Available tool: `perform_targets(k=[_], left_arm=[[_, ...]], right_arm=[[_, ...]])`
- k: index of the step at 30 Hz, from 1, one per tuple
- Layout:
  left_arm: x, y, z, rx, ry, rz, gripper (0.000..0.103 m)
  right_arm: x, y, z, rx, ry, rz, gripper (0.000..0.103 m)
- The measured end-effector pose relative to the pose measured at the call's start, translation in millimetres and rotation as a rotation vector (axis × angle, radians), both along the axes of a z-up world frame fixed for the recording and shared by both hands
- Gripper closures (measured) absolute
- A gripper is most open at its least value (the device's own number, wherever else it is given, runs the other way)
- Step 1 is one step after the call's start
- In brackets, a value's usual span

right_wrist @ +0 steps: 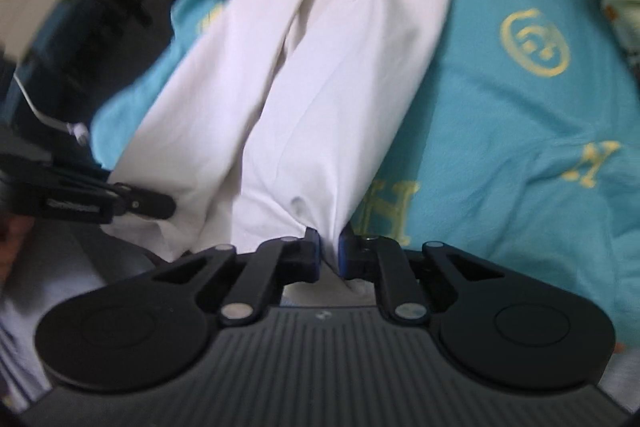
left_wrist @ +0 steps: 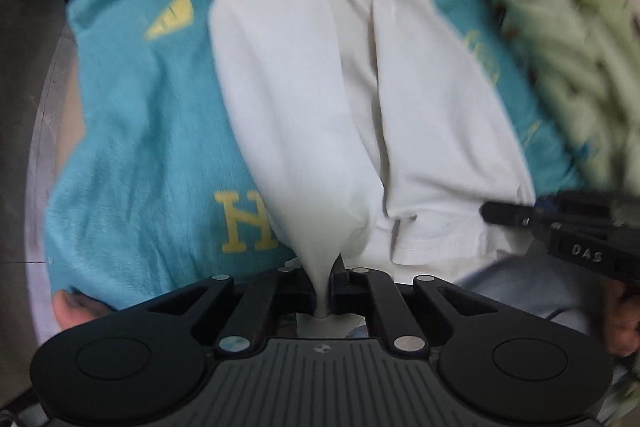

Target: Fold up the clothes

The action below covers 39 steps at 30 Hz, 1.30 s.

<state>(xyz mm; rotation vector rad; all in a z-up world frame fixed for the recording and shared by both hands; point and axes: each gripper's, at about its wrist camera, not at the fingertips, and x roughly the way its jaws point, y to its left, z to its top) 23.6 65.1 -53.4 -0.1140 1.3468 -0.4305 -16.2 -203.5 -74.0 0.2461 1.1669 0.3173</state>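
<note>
1. Lying lengthwise across a teal bedsheet (left_wrist: 132, 131) printed with yellow letters and symbols, a white garment (left_wrist: 320, 99) stretches away from both cameras, its far end bunched near the top of each view.
2. The left gripper (left_wrist: 325, 279) pinches the near edge of the white garment, the cloth gathered into a narrow neck between its black fingers and drawn taut toward the camera.
3. The right gripper (right_wrist: 329, 253) is likewise clamped on a near corner of the same garment, with white fabric squeezed between its blue-edged pads (right_wrist: 316, 251).
4. In the left wrist view, the right gripper enters from the right edge, its black fingertips touching the garment's hemmed corner.
5. In the right wrist view, the left gripper reaches in from the left edge, its tip meeting the garment's other near corner.
6. A long crease runs down the middle of the garment, with folded layers lying on either side of it.
7. A crumpled pale green cloth (left_wrist: 568, 39) with small blue marks sits at the far right of the sheet in the left wrist view, just beside the garment's upper part; it is blurred.
8. A yellow letter "H" (left_wrist: 244, 223) on the sheet lies just left of the garment's near end, partly covered by it.
9. A white cable (right_wrist: 48, 115) hangs in the dark area beyond the sheet's left edge in the right wrist view.
</note>
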Motion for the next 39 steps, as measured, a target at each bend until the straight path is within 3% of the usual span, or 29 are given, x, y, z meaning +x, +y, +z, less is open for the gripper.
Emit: perform_targets(k=[2,5,12,15,20,23,29,35,39], left_arm=[[-2.2,19.1,26.6,-0.102,-0.023,0.079,0.097],[-6.5,26.2,65.2,-0.171,-0.085,0.139,0.098],[-44.6,23.9,122.3,-0.201,-0.174,0.138,0.098],[-83.2,23.5,133.1,-0.204,-0.19,0.126,0.098],[-150.4,24.1,126.9,-0.212,-0.2,0.083,0.098],[-173.8,22.7,130.0,-0.207,-0.227,0.065,0.098],[-151.7,14.6,149.0,-0.164,-0.379,0.044,0.097],[-76.2,-5.2,143.8,-0.124,-0.479,0.05,0.097],[-19.9,-23.4,129.2,-0.075,-0.546,0.047,0.097]], right_arm=[[-2.0,-19.1,20.7,0.053,-0.042,-0.035,0.092],[-0.5,-32.3,51.6,0.114,-0.096,-0.059,0.092],[-21.9,-32.5,104.6,0.13,-0.202,-0.049,0.092],[-47.8,-35.9,116.4,0.13,-0.235,-0.047,0.092],[-105.2,-41.1,120.0,0.138,-0.254,-0.025,0.092],[-97.9,-43.5,118.2,0.14,-0.274,-0.042,0.092],[-83.2,-48.2,114.7,0.145,-0.316,-0.077,0.092],[-68.5,-52.9,111.3,0.15,-0.358,-0.113,0.092],[-23.2,-50.6,107.4,0.07,-0.409,-0.119,0.092]])
